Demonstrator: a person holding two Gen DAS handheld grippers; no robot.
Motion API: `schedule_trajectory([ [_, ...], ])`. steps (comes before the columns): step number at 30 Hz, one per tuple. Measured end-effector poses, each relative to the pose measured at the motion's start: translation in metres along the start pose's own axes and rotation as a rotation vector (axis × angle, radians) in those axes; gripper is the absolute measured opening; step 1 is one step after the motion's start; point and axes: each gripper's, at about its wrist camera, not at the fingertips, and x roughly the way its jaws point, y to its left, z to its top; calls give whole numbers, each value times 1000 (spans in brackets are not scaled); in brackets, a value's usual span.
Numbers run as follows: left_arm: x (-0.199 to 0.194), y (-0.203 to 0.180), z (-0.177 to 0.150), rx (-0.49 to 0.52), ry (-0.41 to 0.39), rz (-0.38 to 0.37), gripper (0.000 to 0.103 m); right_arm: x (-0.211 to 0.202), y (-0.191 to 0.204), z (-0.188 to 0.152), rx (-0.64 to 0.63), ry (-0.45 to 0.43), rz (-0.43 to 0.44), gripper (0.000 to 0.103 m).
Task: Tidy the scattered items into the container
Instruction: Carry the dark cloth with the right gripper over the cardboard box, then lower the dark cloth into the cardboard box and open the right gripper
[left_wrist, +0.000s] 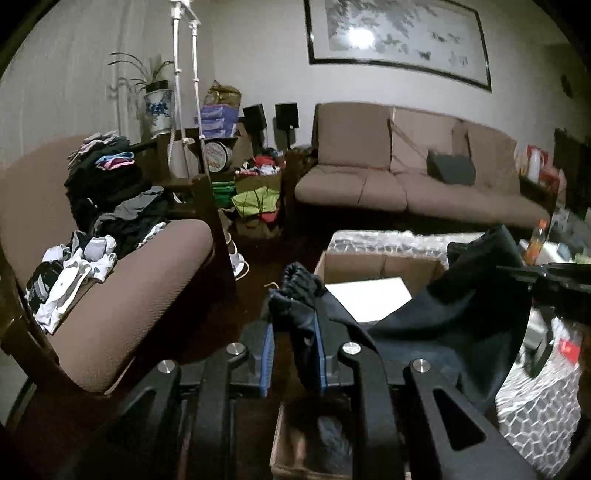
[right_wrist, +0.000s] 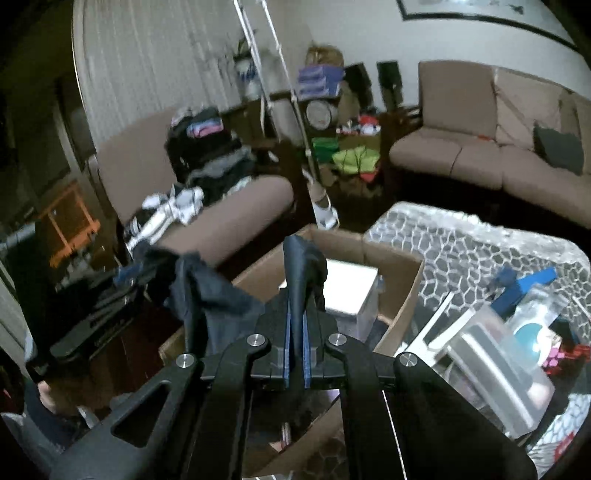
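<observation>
- Armchair, left of the left-wrist frame: loose white and dark clothes are piled on its seat. These sit well apart from the box and are judged to be scattered items yet to be tidied.
- Left gripper, lower centre of the left-wrist frame: its blue-padded jaws are clamped on one bunched end of the dark garment. The cloth rises above the pads and runs off to the right of the frame.
- Cardboard box, centre right of the left-wrist frame: it stands open, directly behind the garment, with a white flat item inside. The garment spans above the opening, probably so it can be lowered in flat.
- Right gripper, centre of the right-wrist frame: its jaws are pinched tight on the garment's other end, keeping the cloth stretched between both tools.
- Patterned tabletop, right of the right-wrist frame: it bears clear plastic containers just beside the box.
</observation>
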Motion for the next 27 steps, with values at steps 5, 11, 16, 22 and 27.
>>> schedule_trajectory([
  [5,22,-5,-6,31,57,-5,18,22,4,-13,-22,59,-21,6],
  [11,42,5,1,25,123,-10,18,47,-1,-15,-11,120,-58,6],
  [16,56,-3,-7,97,239,-26,20,70,-9,-16,10,216,-112,6],
  [22,60,-5,-14,152,367,-64,29,83,1,-12,-72,321,-218,15],
  [27,49,3,-13,179,394,-57,59,78,0,-4,-45,309,-175,18],
])
